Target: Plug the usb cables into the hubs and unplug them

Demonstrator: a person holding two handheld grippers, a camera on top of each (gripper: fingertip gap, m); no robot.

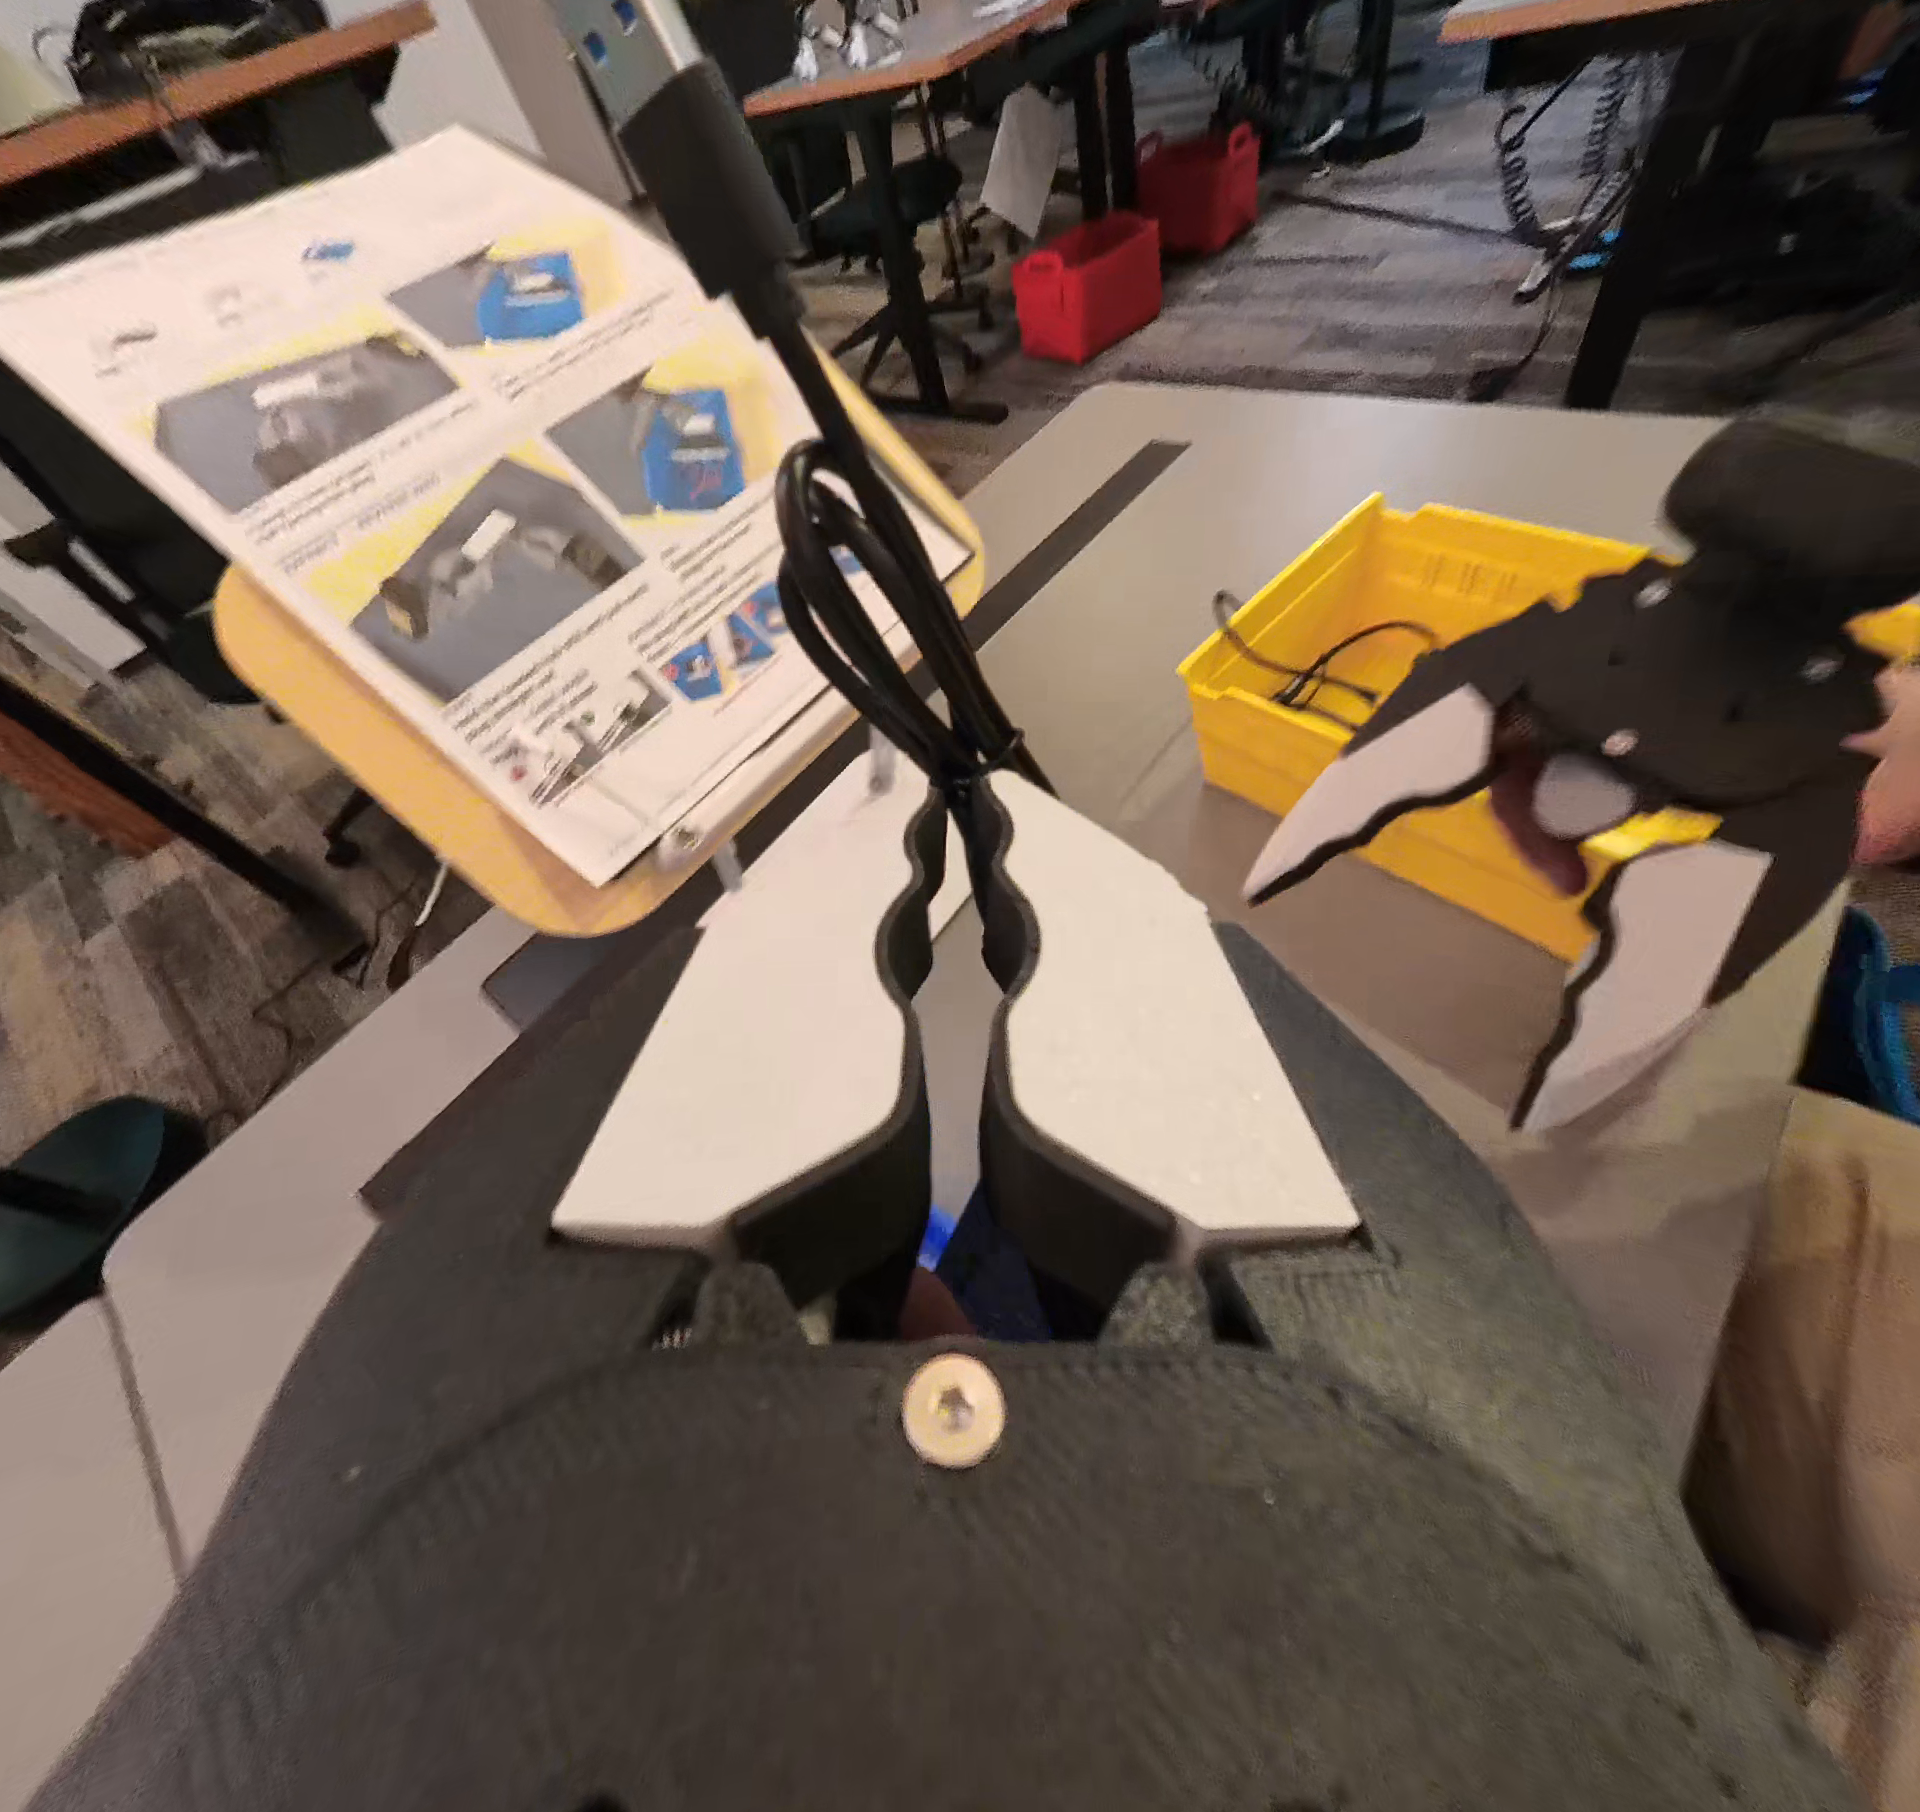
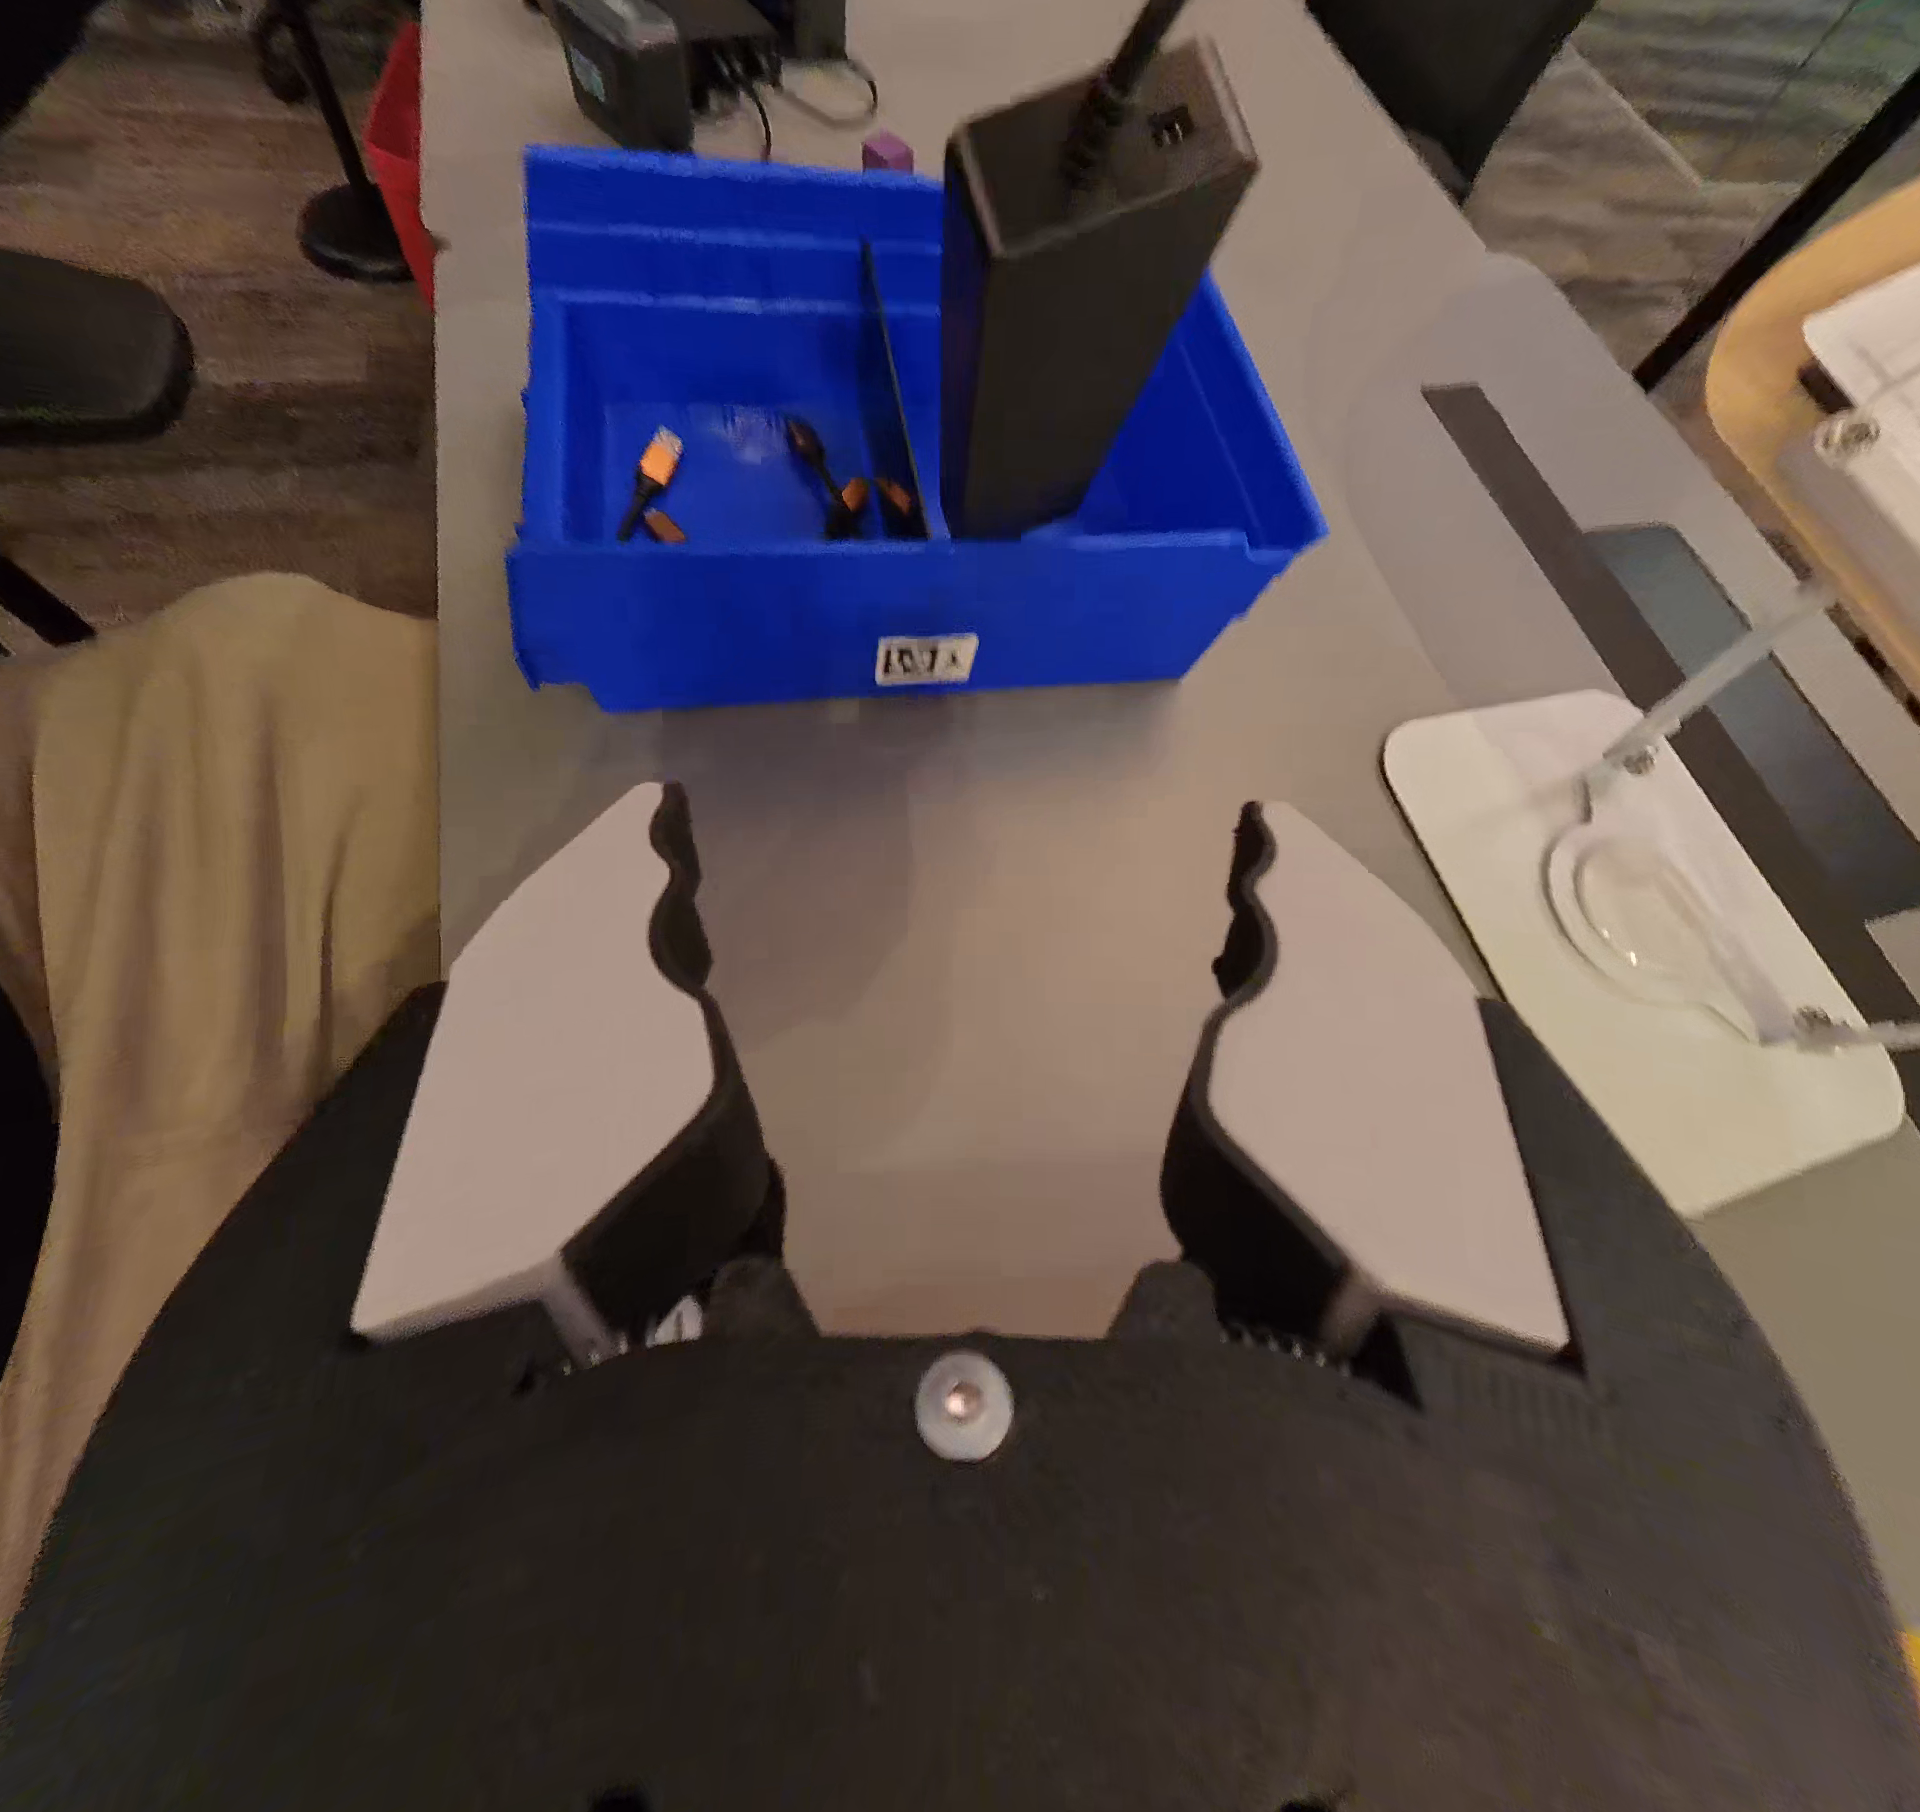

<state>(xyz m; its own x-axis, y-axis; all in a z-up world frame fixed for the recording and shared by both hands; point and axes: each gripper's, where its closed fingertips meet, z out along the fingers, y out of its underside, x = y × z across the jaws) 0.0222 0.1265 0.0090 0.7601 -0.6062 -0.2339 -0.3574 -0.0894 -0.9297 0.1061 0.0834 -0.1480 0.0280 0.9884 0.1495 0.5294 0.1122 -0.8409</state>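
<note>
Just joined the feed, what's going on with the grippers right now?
The left gripper is shut on a bundled black USB cable, holding it up with its hub end raised. The right gripper is open and empty above the grey table, facing a blue bin of orange-tipped cables.

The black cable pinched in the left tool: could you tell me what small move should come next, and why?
Probably bring the open right tool toward the black hub standing in the blue bin and grasp it: the left tool holds the cable plug-up, unplugged.
</note>
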